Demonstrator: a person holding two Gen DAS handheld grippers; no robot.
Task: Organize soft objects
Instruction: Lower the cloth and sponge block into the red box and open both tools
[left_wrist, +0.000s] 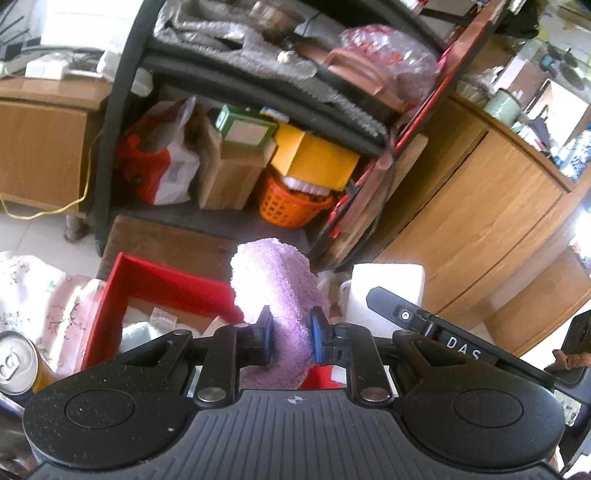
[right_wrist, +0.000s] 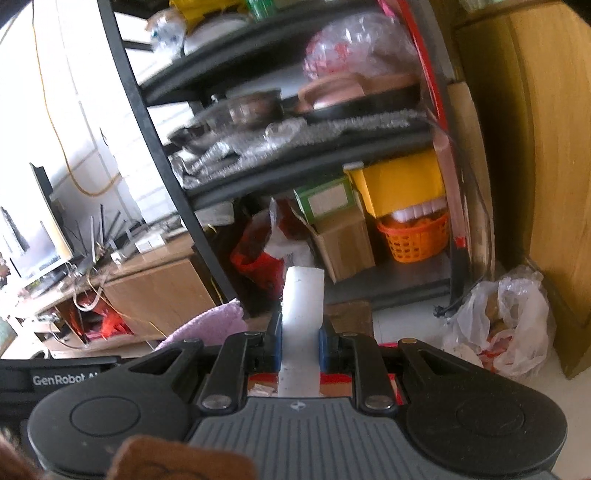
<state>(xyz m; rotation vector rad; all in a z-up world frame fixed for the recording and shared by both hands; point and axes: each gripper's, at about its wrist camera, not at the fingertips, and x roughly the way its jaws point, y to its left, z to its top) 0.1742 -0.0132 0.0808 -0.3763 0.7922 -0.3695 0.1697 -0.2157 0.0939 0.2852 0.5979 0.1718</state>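
Note:
My left gripper (left_wrist: 291, 334) is shut on a fluffy purple towel (left_wrist: 275, 280), which bulges up above the blue pads (left_wrist: 317, 334). Below and to its left stands a red box (left_wrist: 110, 291), open on top, with small items inside. In the right wrist view my right gripper (right_wrist: 300, 343) is shut on a white foam block (right_wrist: 301, 306) that sticks up between its fingers. That same white block (left_wrist: 388, 284) shows to the right of the towel in the left wrist view. The purple towel (right_wrist: 210, 323) appears at the left of the right gripper.
A black shelf rack (left_wrist: 122, 122) ahead holds cardboard boxes, a yellow box (left_wrist: 314, 155) and an orange basket (left_wrist: 288, 206). Wooden cabinets (left_wrist: 480, 206) stand to the right. A drink can (left_wrist: 18, 362) and floral cloth (left_wrist: 40, 291) lie at the left. A plastic bag (right_wrist: 506, 321) sits on the floor.

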